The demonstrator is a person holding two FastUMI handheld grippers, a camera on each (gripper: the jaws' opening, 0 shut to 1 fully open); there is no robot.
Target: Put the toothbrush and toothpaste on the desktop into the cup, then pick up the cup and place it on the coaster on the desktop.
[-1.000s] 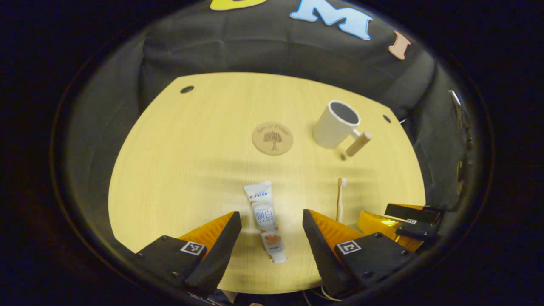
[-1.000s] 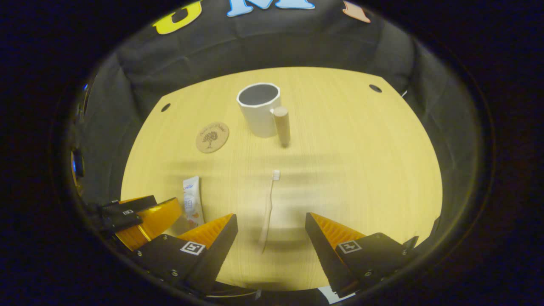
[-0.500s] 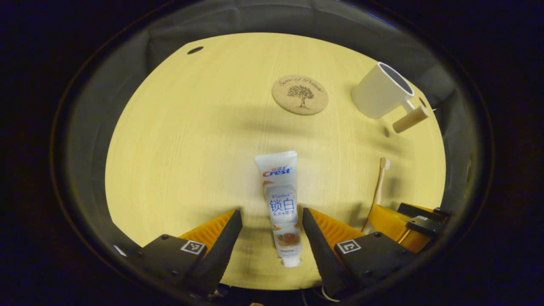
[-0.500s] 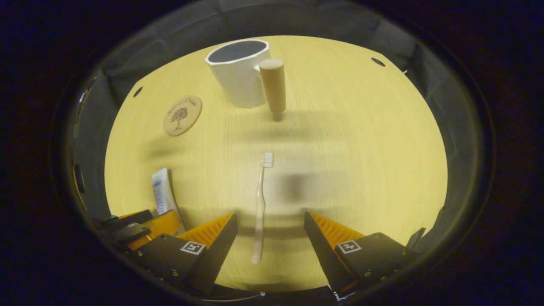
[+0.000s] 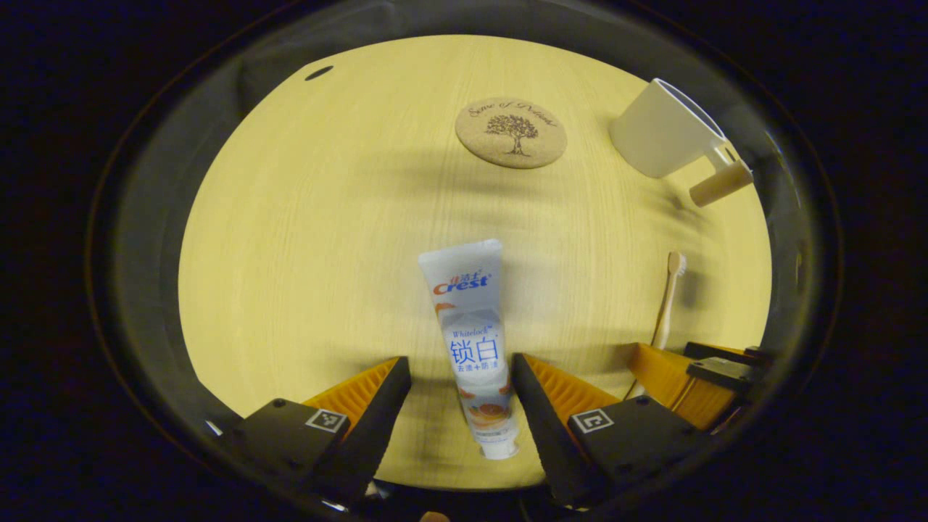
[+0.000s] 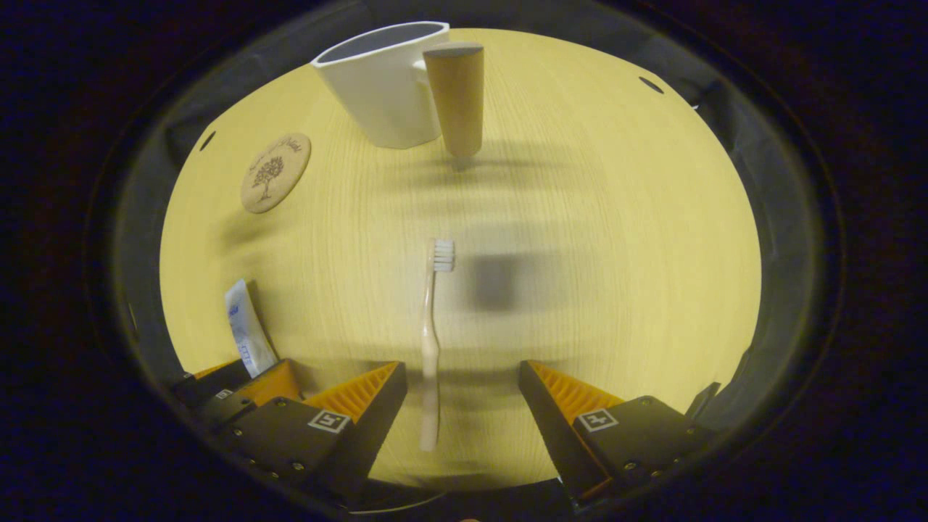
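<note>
Lying on wood desktop (image 5: 304, 239), toothpaste (image 5: 471, 341), toothbrush (image 6: 431, 326)

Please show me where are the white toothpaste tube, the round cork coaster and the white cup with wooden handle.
White toothpaste tube (image 5: 470, 319), left gripper view: middle of the body.
Round cork coaster (image 5: 511, 133), left gripper view: centre, on the tree drawing.
White cup with wooden handle (image 6: 388, 90), right gripper view: side wall.

Pale wooden desktop (image 5: 304, 239) bearing toothpaste (image 5: 471, 341), toothbrush (image 6: 431, 319), cork coaster (image 5: 511, 133), white cup (image 6: 388, 90).
</note>
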